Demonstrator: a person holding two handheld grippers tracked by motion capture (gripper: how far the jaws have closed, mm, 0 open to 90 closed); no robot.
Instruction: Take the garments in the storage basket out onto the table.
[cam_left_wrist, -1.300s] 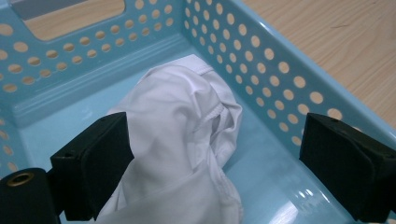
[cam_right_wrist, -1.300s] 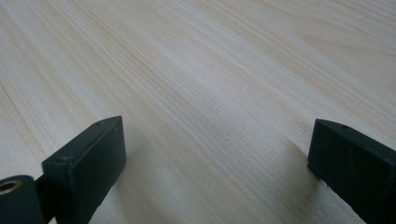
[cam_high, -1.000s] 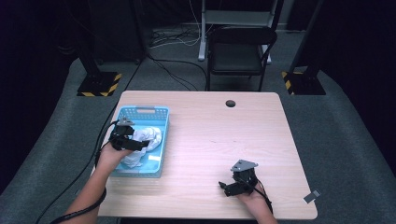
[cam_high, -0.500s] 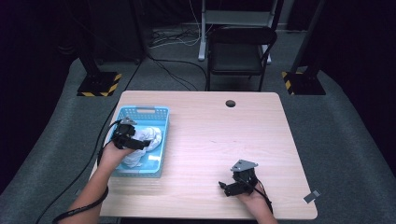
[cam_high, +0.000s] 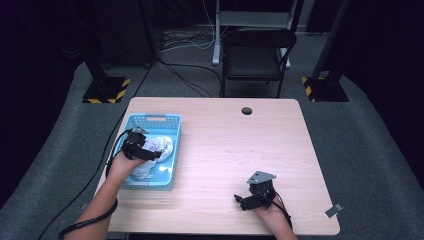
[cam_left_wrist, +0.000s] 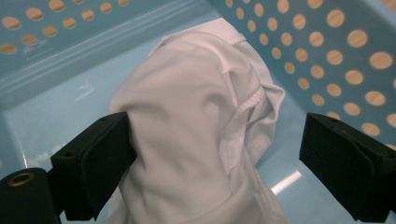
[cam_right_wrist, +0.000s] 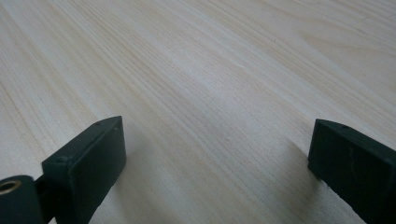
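White cloth: bunched inside the blue basket, at the counter's left side.
Left gripper: your jaws gape around the cloth, one touching it.
Right gripper: released, low over bare wood right of the basket.

Left gripper now a little farther along the blue basket than a second ago, jaws spread around the bunched white cloth, one jaw touching it

White cloth, light-blue basket (round-holed walls), pale woodgrain table
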